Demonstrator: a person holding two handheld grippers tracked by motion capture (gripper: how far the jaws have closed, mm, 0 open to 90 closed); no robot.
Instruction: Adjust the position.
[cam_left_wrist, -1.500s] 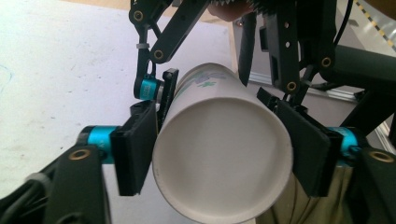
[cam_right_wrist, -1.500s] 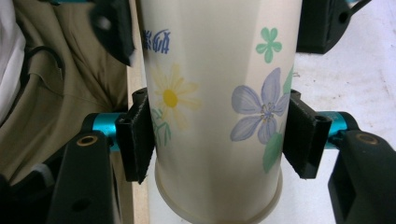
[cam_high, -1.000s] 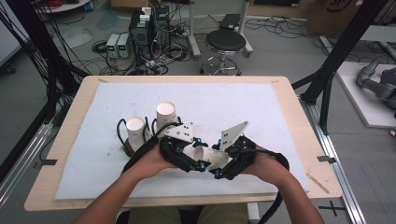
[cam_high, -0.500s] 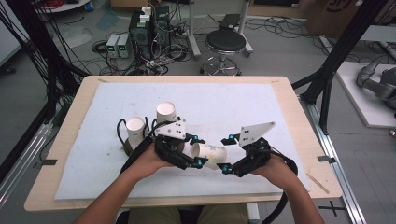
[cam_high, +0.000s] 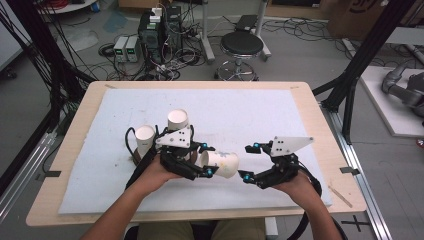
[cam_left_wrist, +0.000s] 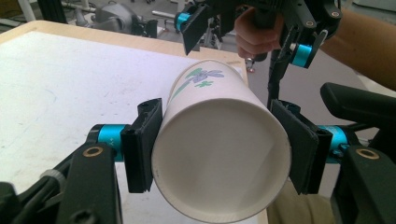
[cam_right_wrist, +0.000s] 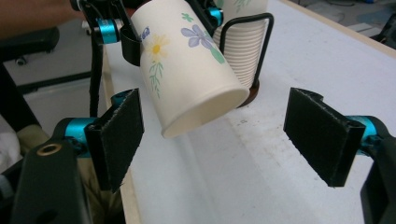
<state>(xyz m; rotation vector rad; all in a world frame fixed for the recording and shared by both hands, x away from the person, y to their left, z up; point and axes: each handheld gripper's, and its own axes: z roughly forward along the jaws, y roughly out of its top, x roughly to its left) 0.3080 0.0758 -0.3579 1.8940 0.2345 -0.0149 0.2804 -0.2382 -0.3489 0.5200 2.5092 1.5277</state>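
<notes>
Currently the left gripper (cam_high: 206, 161) has its jaws clamped on a paper cup (cam_high: 220, 163), one black pad pressed against each side of the cup's wall close to the open rim. In the left gripper view the cup (cam_left_wrist: 219, 144) lies on its side between those jaws, mouth toward the camera, its flowered wall running away from them toward the right gripper (cam_left_wrist: 247, 28) farther off. From above, the cup's closed bottom sticks out past the tips of the left jaws, pointing at the right gripper (cam_high: 248, 162), which sits near it but apart from it.

The right gripper's jaws stand wide open with nothing between the pads. In the right gripper view the cup (cam_right_wrist: 187, 60) hangs tilted just ahead of and above the gap, nearer the jaw on the view's left side, bottom rim toward the camera; neither pad touches it. Beyond the cup in that view, a stack of cups (cam_right_wrist: 243, 46) stands in a black wire holder (cam_right_wrist: 264, 42) on the table (cam_right_wrist: 308, 56).

In the high view, two upright cup stacks (cam_high: 177, 122) sit just behind the left gripper, on the white mat (cam_high: 250, 107) that covers the table (cam_high: 310, 107).
</notes>
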